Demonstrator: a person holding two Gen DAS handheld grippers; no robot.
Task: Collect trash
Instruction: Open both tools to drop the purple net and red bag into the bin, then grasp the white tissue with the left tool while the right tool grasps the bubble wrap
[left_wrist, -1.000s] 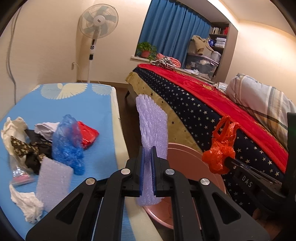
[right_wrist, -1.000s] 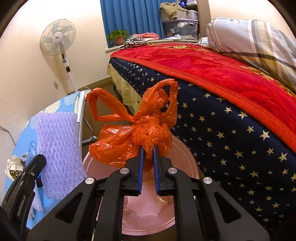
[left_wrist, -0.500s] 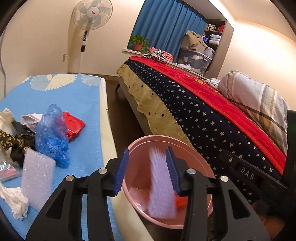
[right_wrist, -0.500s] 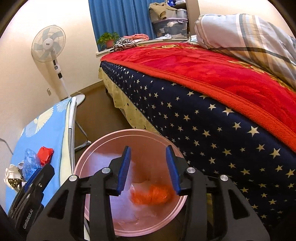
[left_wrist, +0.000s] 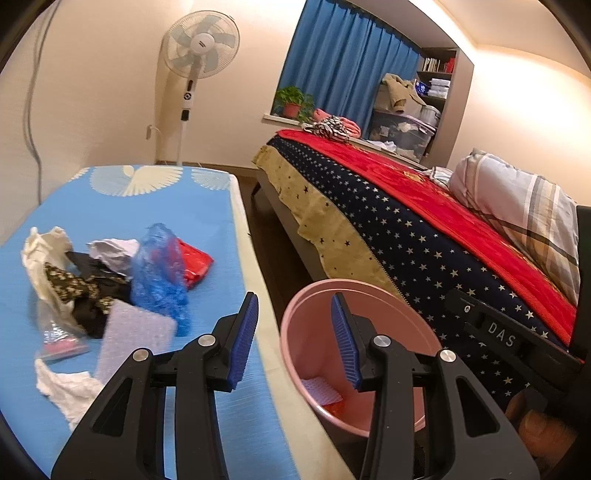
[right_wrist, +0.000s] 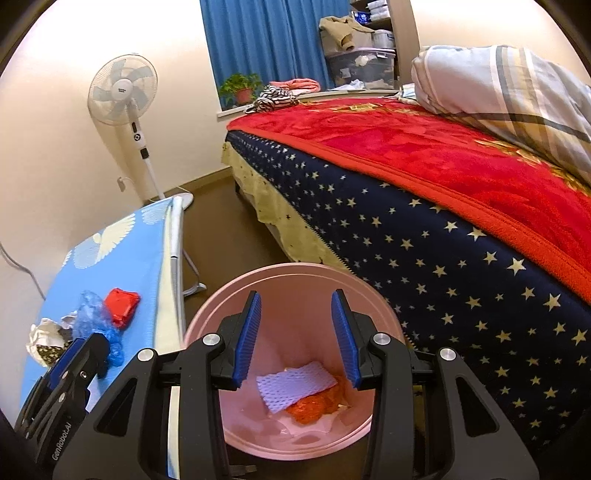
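Both grippers over pink bin beside bed. Right gripper jaws apart, nothing between. Left gripper jaws apart, empty, at bin's table-side rim. Purple foam net lies on orange plastic bag inside bin. Remaining trash pile on blue table.

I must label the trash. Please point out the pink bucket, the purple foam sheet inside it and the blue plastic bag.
pink bucket (right_wrist: 291, 275): right wrist view, far rim.
purple foam sheet (right_wrist: 295, 384): right wrist view, middle.
blue plastic bag (left_wrist: 159, 273): left wrist view, middle.
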